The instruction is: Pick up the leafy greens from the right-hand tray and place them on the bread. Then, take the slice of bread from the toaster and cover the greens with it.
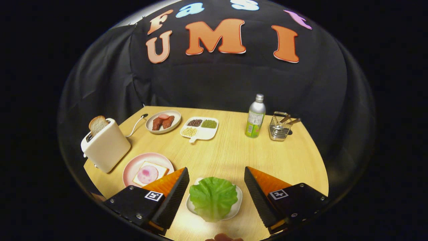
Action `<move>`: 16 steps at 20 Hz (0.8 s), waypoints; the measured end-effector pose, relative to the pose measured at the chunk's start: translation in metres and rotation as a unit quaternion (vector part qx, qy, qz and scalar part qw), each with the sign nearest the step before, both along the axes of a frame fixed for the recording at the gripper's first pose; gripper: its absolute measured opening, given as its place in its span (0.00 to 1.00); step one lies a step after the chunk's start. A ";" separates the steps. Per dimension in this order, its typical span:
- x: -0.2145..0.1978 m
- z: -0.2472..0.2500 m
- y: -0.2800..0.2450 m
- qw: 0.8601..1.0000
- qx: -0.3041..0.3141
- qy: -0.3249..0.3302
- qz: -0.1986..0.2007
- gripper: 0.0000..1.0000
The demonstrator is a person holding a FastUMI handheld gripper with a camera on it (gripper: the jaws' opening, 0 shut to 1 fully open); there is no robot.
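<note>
A green lettuce leaf (213, 197) lies on a small white tray (236, 204) directly between my two fingers. My gripper (216, 182) is open, its fingers wide apart on either side of the leaf and not touching it. To the left, past my left finger, a pink plate (133, 165) holds a slice of bread (159, 167) topped with a round pink slice of ham (147, 174). Further left stands a white toaster (106, 145) with a slice of toast (97, 125) sticking up from its slot.
At the back of the wooden table (227, 150) sit a plate of sausages (163, 122), a divided dish of grains (199, 128), a metal bottle (255, 116) and a wire basket with utensils (280, 128). A fingertip (223, 237) shows below the tray.
</note>
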State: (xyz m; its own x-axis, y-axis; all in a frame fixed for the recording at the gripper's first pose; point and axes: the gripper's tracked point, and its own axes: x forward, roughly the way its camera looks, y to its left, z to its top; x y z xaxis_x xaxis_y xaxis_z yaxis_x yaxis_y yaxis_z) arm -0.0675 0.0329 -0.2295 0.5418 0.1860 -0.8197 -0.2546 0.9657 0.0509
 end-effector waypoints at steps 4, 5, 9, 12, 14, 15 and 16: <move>-0.013 -0.024 0.006 0.999 0.006 0.049 0.018 0.99; -0.018 -0.030 0.010 0.997 0.019 0.066 0.022 1.00; -0.028 -0.056 0.012 0.992 0.033 0.120 0.020 0.99; -0.036 -0.076 0.010 0.989 0.022 0.144 0.025 0.99; -0.039 -0.089 0.008 0.987 0.012 0.160 0.030 0.99; -0.041 -0.096 0.008 0.985 0.008 0.168 0.030 0.99; -0.043 -0.103 0.006 0.984 0.006 0.176 0.029 0.99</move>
